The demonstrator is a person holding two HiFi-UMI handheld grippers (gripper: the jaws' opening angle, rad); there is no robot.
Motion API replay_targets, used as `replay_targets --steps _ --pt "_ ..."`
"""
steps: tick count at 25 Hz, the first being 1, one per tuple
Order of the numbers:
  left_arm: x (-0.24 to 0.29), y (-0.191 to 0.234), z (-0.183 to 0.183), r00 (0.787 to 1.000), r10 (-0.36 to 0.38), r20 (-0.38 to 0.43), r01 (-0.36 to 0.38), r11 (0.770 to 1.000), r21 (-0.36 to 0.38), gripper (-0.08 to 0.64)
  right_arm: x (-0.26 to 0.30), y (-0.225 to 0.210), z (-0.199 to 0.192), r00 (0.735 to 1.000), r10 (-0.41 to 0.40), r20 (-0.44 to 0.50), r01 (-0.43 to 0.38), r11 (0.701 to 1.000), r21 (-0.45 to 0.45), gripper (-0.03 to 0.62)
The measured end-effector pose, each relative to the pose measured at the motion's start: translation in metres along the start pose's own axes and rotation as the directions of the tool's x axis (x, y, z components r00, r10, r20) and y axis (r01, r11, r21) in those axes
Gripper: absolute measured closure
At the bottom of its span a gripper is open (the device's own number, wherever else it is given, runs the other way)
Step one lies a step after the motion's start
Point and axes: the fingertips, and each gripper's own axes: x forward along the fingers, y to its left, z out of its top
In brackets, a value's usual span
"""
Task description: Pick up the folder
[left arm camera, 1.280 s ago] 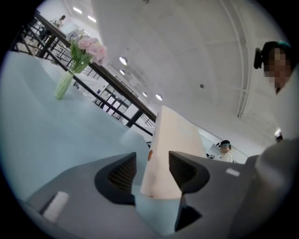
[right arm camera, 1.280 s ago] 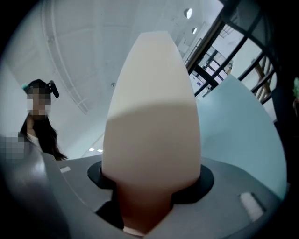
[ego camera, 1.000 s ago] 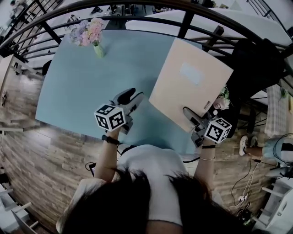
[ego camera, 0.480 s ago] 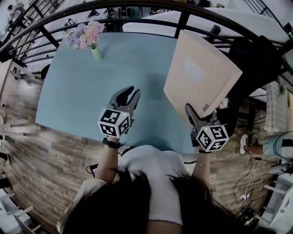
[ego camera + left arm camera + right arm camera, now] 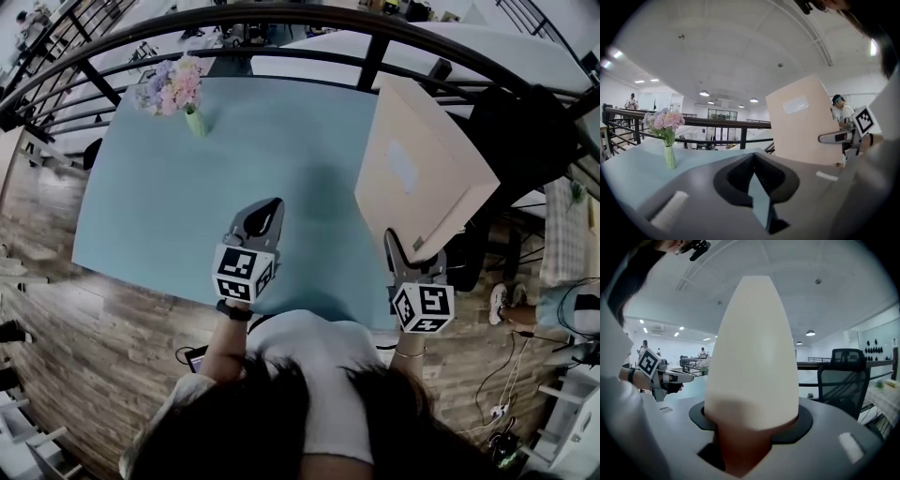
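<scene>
One corner of the folder is clamped in the right gripper, raising it off the table; the left gripper has just closed, empty.

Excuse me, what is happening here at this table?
A person holds a gripper in each hand over a light blue table. The right gripper is shut on the near edge of a beige folder, which is tilted up steeply above the table. The left gripper is shut and empty, over the table. A vase of flowers stands at the far corner.
</scene>
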Motion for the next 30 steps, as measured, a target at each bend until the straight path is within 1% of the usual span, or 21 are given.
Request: replay_targets --steps 4,10,16,19,25,30 --pt "0.003 0.003 -0.002 1.000 0.010 0.003 -0.010 1.000 0.012 0.503 0.002 -0.004 -0.002 1.000 -0.026 0.002 0.026 1.000 -0.007 0.316" --pt "0.006 0.006 -0.002 1.000 0.011 -0.004 -0.011 1.000 0.012 0.503 0.005 -0.010 -0.004 1.000 -0.024 -0.001 0.024 0.999 0.025 0.319" --pt "0.009 0.008 -0.003 1.000 0.013 -0.014 -0.013 1.000 0.012 0.503 0.010 -0.016 -0.010 0.999 -0.036 -0.016 0.037 0.999 0.025 0.319" --pt "0.008 0.010 -0.003 1.000 0.017 -0.013 -0.017 1.000 0.009 0.503 0.010 -0.016 -0.013 0.999 -0.035 -0.025 0.036 0.999 0.017 0.319" --pt "0.009 0.011 -0.002 1.000 0.022 -0.011 -0.022 1.000 0.004 0.503 0.012 -0.015 -0.012 0.999 -0.028 -0.025 0.029 0.999 0.041 0.321" --pt "0.012 0.012 -0.002 1.000 0.018 -0.009 -0.018 1.000 -0.005 0.503 0.018 -0.015 -0.011 0.999 -0.012 -0.030 0.013 0.999 0.038 0.321"
